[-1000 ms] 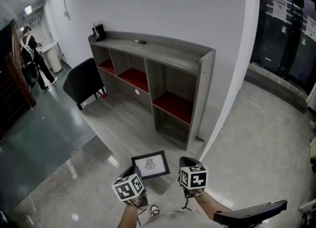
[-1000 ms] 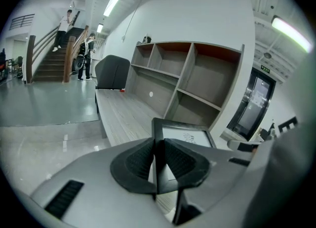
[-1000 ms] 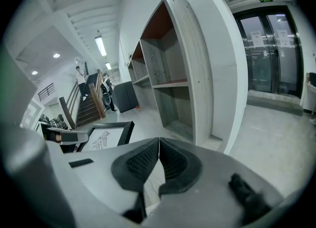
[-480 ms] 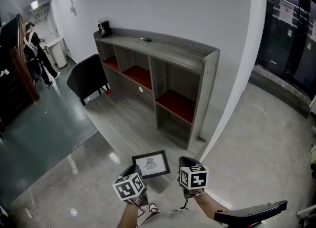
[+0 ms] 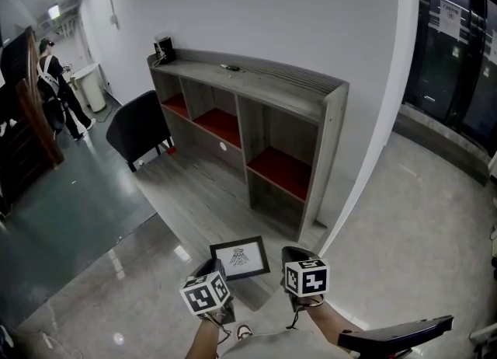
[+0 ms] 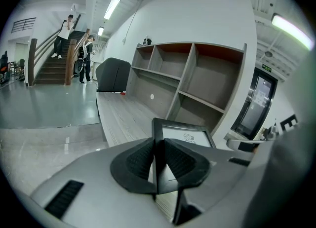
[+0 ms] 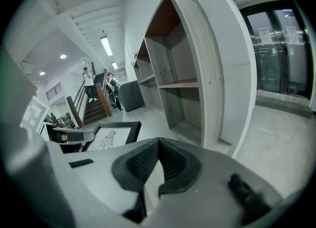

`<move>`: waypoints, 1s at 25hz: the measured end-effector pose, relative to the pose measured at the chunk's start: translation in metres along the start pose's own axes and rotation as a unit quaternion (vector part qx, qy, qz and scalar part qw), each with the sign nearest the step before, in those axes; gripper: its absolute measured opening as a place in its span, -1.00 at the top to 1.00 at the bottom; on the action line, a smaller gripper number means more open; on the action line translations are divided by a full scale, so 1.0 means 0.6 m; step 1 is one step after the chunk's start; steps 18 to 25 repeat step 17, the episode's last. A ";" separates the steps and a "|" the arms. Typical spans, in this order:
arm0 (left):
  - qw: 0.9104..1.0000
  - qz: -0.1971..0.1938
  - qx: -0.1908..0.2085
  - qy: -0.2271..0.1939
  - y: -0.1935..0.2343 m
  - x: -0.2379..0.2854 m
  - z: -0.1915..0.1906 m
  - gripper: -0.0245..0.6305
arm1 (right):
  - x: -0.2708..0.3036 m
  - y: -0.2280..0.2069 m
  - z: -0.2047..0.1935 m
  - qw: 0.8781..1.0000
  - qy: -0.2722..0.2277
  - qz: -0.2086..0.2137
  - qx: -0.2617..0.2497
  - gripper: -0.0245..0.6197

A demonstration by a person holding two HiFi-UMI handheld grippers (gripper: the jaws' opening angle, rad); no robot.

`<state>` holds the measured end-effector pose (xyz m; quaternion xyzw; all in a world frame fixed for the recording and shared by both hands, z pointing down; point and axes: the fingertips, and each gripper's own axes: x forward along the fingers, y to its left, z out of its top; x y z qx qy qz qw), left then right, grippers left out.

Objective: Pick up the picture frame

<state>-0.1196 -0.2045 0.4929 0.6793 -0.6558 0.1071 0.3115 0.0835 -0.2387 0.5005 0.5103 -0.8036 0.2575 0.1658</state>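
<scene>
Shelf unit (image 5: 256, 109): standing against the wall, well apart from both tools, playing no part in the task.
Floor (image 5: 140, 256): lying beneath the frame and not touching it, as far as the views show.
Picture frame (image 5: 239, 257): hanging in the air just ahead of the person, facing up, its near edge being pinched.
Left tool (image 6: 157, 160): clamping narrowly on the frame's near edge and carrying it.
Right tool (image 7: 158, 160): pressing its pads together on nothing, hovering just beside the frame.
Progress: the pick-up is looking done, with only steady holding seeming to be left.
</scene>
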 end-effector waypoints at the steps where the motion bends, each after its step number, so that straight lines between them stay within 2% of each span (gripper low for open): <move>1: 1.000 0.000 0.001 0.000 0.001 0.002 0.001 0.70 | 0.002 0.001 0.001 1.000 -0.001 0.000 -0.001 0.83; 25: 1.000 0.000 0.001 0.002 0.028 0.014 0.018 0.70 | 0.025 0.019 0.015 1.000 0.000 -0.004 -0.014 0.83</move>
